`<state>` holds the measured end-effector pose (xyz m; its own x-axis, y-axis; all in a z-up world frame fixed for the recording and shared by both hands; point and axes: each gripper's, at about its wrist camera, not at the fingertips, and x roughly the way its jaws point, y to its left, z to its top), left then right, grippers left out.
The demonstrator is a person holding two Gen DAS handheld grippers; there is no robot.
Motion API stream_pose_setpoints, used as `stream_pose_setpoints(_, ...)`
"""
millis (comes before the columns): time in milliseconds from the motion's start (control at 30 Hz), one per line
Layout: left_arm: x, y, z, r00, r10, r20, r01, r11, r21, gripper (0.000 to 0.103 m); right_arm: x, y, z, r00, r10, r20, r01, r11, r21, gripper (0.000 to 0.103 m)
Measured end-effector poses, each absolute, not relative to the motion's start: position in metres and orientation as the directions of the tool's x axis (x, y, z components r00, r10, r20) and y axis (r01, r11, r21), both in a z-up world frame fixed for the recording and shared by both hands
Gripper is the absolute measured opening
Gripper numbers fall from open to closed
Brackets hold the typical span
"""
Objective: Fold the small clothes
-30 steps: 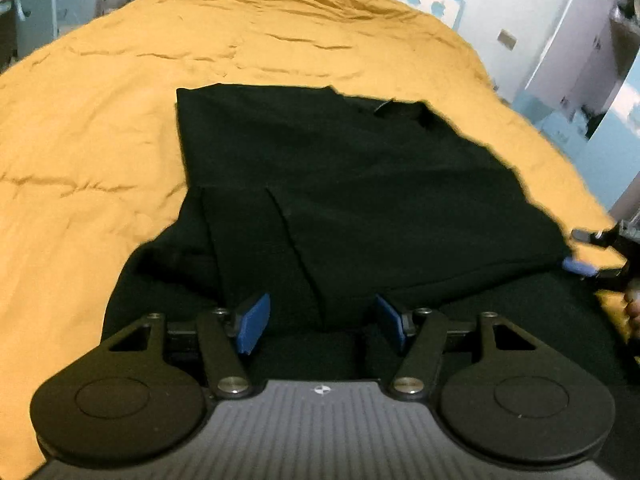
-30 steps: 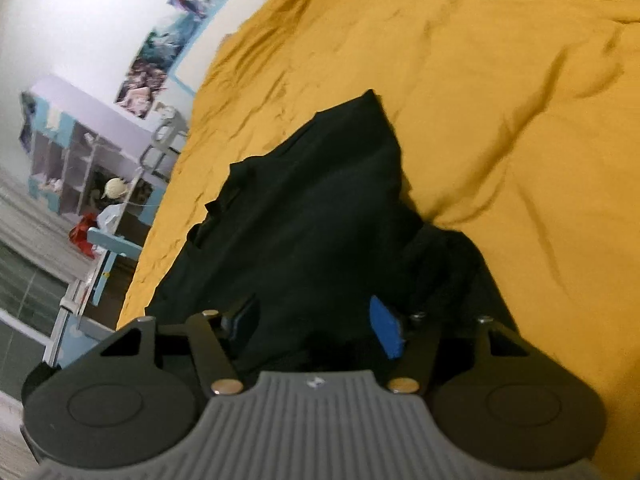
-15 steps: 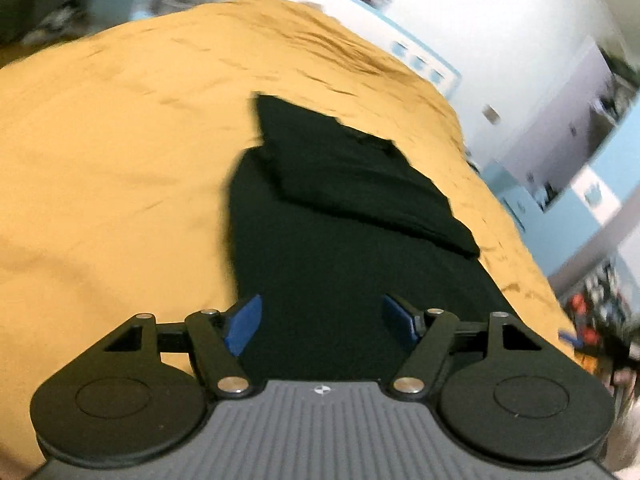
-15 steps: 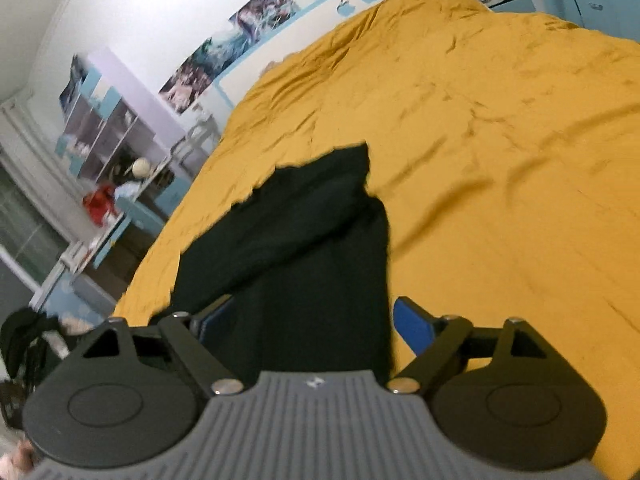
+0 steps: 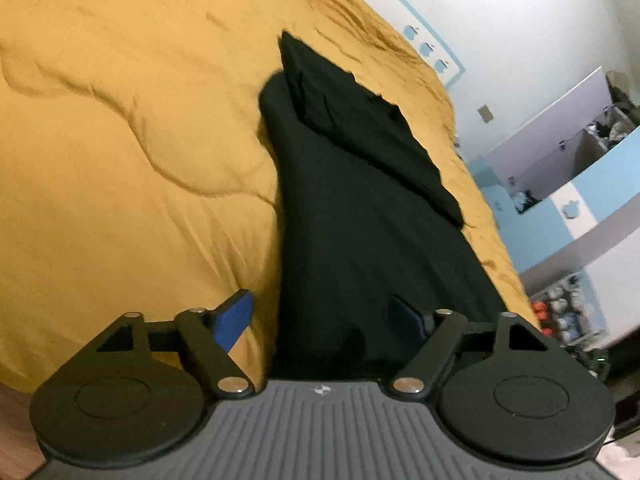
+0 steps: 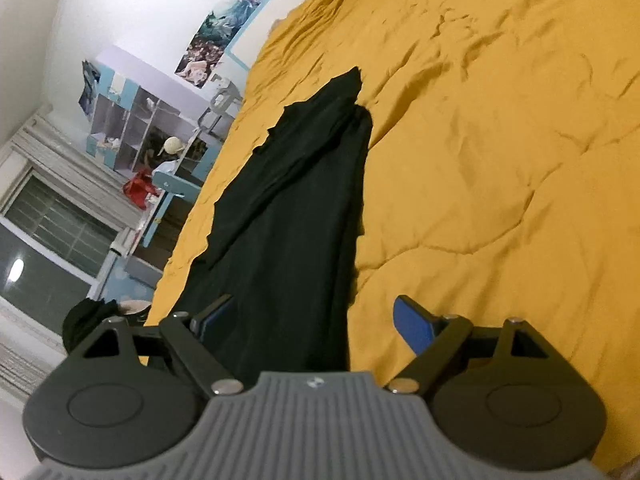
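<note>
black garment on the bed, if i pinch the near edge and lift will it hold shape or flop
Probably flops: the black garment lies limp, its folded upper layer draping with soft creases. Likely light, since it barely dents the yellow bedspread. Pushing may bunch it rather than slide it, given the wrinkly cover.

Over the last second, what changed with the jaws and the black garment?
Both grippers pulled back from the black garment toward its near end. The left gripper and right gripper have just been opening their jaws; neither pinches cloth now. The garment stays folded lengthwise on the yellow bedcover.
</note>
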<state>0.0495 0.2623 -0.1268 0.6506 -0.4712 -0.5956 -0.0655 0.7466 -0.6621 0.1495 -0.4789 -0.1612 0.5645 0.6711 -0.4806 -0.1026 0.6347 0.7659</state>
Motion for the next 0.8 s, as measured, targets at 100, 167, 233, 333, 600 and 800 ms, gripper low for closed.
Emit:
stream_pose_setpoints(100, 0.055, 0.262, -0.133, 0.643, -0.506, -0.576, -0.061, 0.715, -0.696, 0.092, 0.152, -0.475, -0.162, 0.538, 0.7, -0.47, -0.12, 0.615, 0.779, 0.082)
stream_pose_setpoints(167, 0.053, 0.259, -0.137, 0.636, -0.521, -0.569, -0.047, 0.71, -0.703, 0.092, 0.153, -0.47, -0.164, 0.501, 0.735, -0.457, -0.132, 0.587, 0.799, 0.082)
stream_pose_setpoints(233, 0.053, 0.256, -0.144, 0.612, -0.56, -0.558, -0.023, 0.692, -0.721, 0.093, 0.15, -0.461, -0.165, 0.471, 0.746, -0.47, -0.152, 0.593, 0.79, 0.083)
stream_pose_setpoints(333, 0.053, 0.25, -0.151, 0.587, -0.594, -0.55, -0.013, 0.673, -0.74, 0.093, 0.143, -0.454, -0.168, 0.438, 0.766, -0.471, -0.181, 0.588, 0.788, 0.083)
stream_pose_setpoints(600, 0.049, 0.242, -0.164, 0.588, -0.623, -0.515, -0.025, 0.623, -0.782, 0.093, 0.128, -0.451, -0.185, 0.384, 0.857, -0.345, -0.147, 0.426, 0.893, 0.083)
stream_pose_setpoints(800, 0.045, 0.248, -0.171, 0.614, -0.621, -0.487, -0.073, 0.57, -0.819, 0.088, 0.129, -0.435, -0.19, 0.384, 0.862, -0.331, -0.137, 0.408, 0.903, 0.082)
